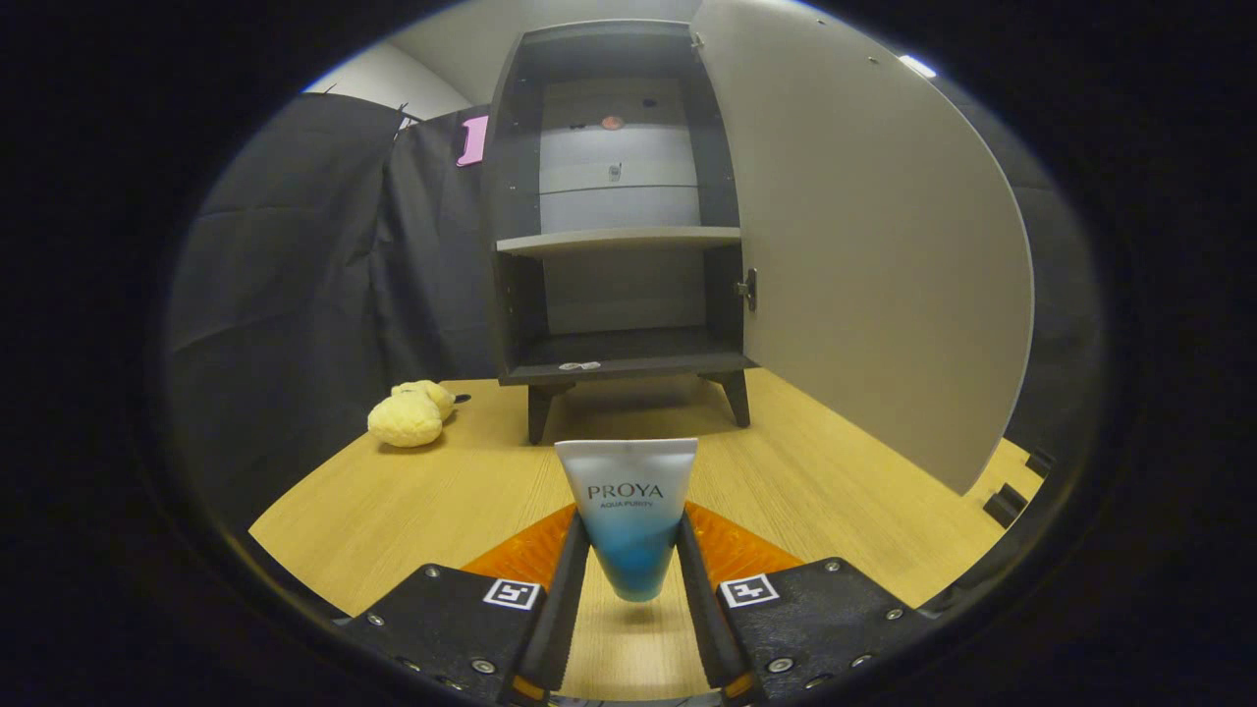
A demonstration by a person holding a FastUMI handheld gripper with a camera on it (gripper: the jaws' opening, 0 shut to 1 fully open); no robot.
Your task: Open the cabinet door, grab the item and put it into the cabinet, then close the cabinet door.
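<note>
A white-and-blue cosmetic tube (628,516) stands upside-up between my fingers, its flat crimped end on top and its narrow blue end hanging just above the wooden table (412,501). My gripper (630,550) is shut on the tube, one finger pressing each side. Beyond it stands a small dark cabinet (617,216) on short legs, with one shelf inside. Its door (864,245) is swung wide open to the right, with a small handle knob (749,289) near the cabinet's edge. Both compartments look empty apart from a small pale thing on the bottom lip.
A yellow plush toy (410,414) lies on the table to the left of the cabinet. Black cloth hangs behind and to the left. The open door reaches forward over the right part of the table. Bare tabletop lies between the tube and the cabinet's legs.
</note>
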